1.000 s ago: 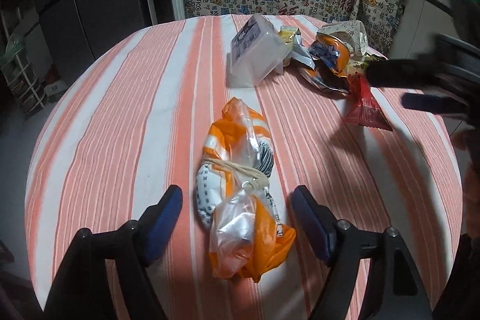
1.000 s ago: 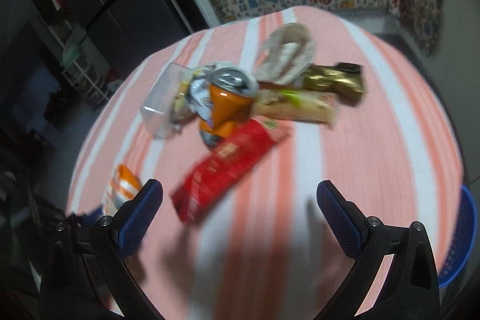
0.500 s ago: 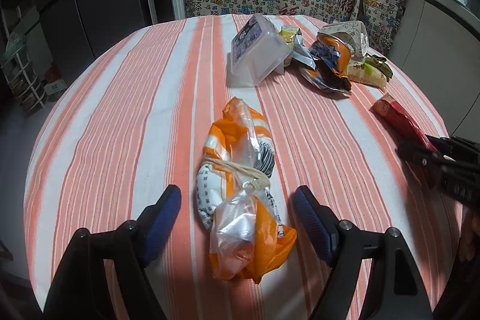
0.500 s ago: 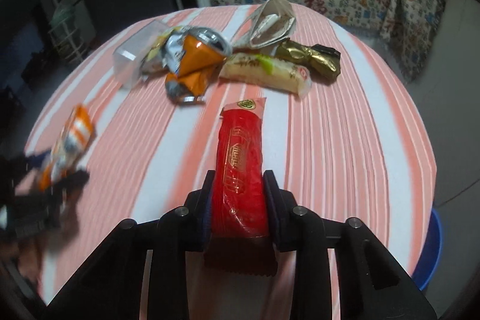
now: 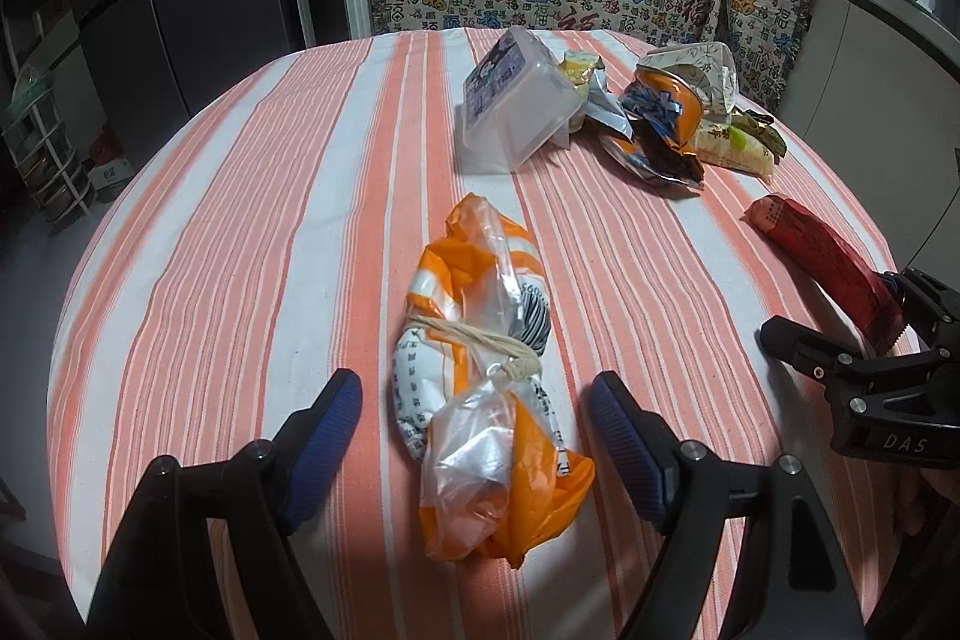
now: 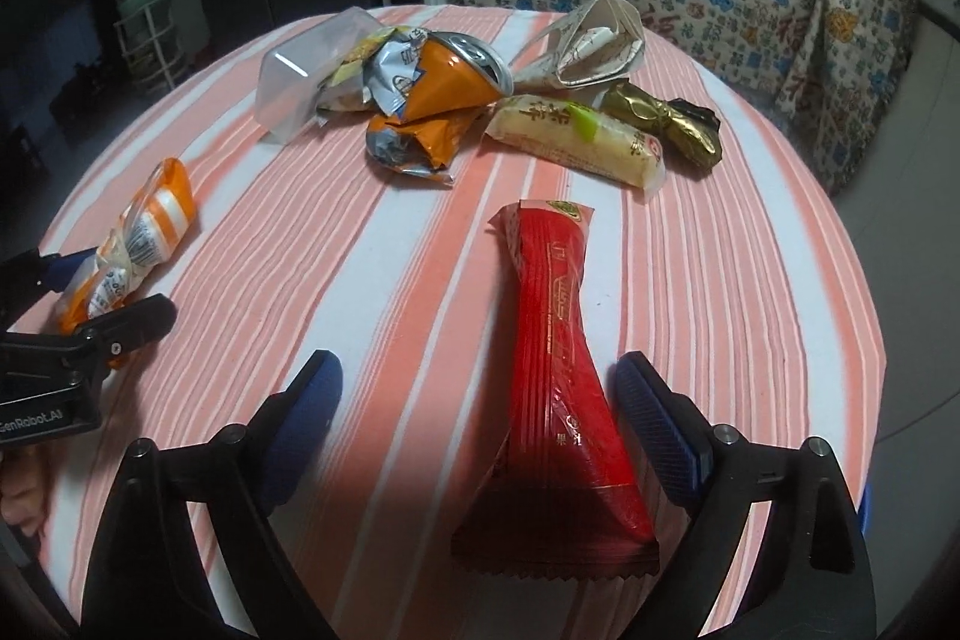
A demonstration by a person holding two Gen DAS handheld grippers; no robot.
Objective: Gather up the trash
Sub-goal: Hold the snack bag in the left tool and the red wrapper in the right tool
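Note:
An orange-and-clear plastic bag bundle [image 5: 480, 370], tied with string, lies on the striped tablecloth [image 5: 240, 220]. My left gripper [image 5: 477, 436] stands open around its near end, pads apart from it. A red snack wrapper [image 6: 558, 370], creased at its middle, lies flat between the fingers of my right gripper [image 6: 480, 406]. Those jaws are opening and the pads do not touch it. In the left wrist view the right gripper [image 5: 840, 334] sits at the table's right edge by the red wrapper [image 5: 822, 256]. The right wrist view shows the left gripper [image 6: 90, 316] around the orange bag [image 6: 138, 244].
A heap of trash lies at the table's far side: a clear plastic box [image 5: 516, 106], a crushed orange can [image 6: 450, 76], a cream wrapper [image 6: 576, 142], a gold wrapper [image 6: 666, 124] and a folded paper bag [image 6: 588, 46]. A blue bin [image 6: 864, 514] shows below the right edge.
My right gripper came down over the red wrapper, shut on it half a second ago, and now stands wide again with the wrapper on the cloth. The left gripper has not moved.

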